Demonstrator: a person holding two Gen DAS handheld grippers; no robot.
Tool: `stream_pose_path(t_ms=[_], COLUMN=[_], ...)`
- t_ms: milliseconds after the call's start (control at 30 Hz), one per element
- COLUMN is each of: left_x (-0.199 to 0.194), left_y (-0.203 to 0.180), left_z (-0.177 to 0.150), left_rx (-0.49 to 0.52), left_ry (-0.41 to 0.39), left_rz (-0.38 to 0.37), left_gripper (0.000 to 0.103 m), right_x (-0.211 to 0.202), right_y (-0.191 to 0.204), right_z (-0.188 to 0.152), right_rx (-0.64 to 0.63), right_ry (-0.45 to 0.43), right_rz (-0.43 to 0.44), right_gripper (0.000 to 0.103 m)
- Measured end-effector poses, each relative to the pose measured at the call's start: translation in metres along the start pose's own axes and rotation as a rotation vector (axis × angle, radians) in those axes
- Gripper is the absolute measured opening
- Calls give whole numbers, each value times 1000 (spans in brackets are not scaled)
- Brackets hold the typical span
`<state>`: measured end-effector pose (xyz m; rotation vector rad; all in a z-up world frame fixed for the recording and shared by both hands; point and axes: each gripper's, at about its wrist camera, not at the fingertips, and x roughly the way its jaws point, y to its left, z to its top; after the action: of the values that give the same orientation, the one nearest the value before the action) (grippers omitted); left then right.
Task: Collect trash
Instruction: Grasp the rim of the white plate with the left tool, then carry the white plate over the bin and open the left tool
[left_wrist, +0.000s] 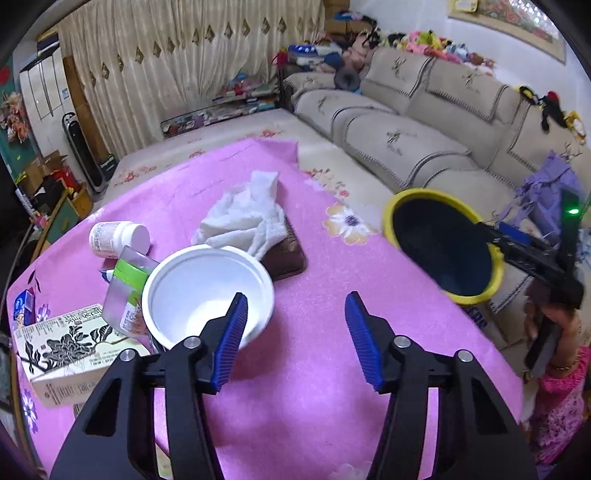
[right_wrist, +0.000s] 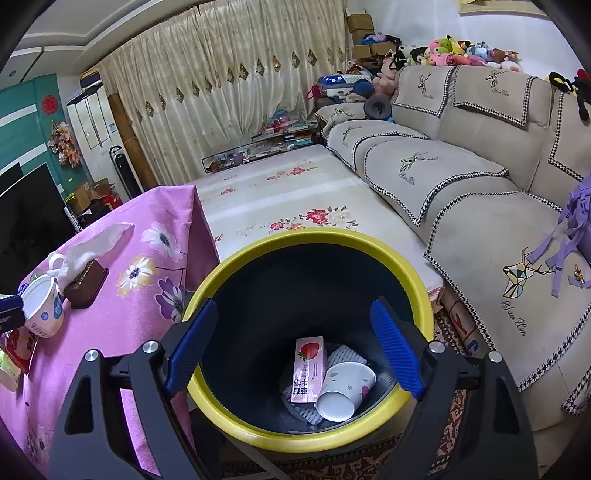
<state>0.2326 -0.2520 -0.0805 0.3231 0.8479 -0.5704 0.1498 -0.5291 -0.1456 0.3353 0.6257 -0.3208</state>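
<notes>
Already you have some trash in the yellow-rimmed bin (right_wrist: 310, 332): a strawberry carton (right_wrist: 308, 369), a paper cup (right_wrist: 345, 391) and some white foam netting (right_wrist: 343, 356) lie at its bottom, so I judge the job partly done. Your right tongs (right_wrist: 295, 347) are spread apart and hold nothing, their blue pads straddling the bin's mouth from above; the bin itself stands off the counter (left_wrist: 303, 332), just past its pink-clothed edge on the sofa side. Your left tongs (left_wrist: 295, 332) are also spread and empty, with the left pad just over the near rim of the white bowl-shaped cup (left_wrist: 207, 291); whether it touches I cannot tell. Left to collect, on the side of that cup away from the bin, are a white pill bottle (left_wrist: 118, 238) on its side, a green-and-silver pouch (left_wrist: 125, 291) and a printed box (left_wrist: 70, 350). Behind the cup sits a tissue holder (left_wrist: 286, 254) with tissue (left_wrist: 243, 218) spilling out, possibly not trash. Between cup and bin the cloth is bare, giving open room to carry across; mind the counter edge and the bin's rim.
</notes>
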Motion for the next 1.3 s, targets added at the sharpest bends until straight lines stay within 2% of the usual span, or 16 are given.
stream_pose_path(t_ms=[267, 433, 500, 567, 767, 1067, 1300], left_x=[37, 49, 50, 49, 15, -56, -85], left_y=[7, 8, 9, 10, 2, -18, -52], left_z=[3, 4, 4, 4, 2, -3, -1], left_rx=[-6, -14, -22, -29, -18, -11, 32], left_ry=[68, 92, 91, 89, 12, -81, -124], left_rz=[59, 96, 102, 96, 120, 60, -4], left_gripper=[47, 29, 16, 12, 8, 8, 8], right_x=[4, 5, 5, 4, -7, -41, -72], right_y=[-4, -4, -5, -6, -9, -11, -23], right_z=[-2, -5, -6, -7, -7, -9, -9], right_rx=[15, 15, 18, 23, 35, 47, 60], right_ry=[7, 14, 14, 13, 0, -50, -98], right_rz=[7, 18, 22, 27, 38, 64, 59], right_gripper=[81, 81, 81, 81, 81, 81, 81])
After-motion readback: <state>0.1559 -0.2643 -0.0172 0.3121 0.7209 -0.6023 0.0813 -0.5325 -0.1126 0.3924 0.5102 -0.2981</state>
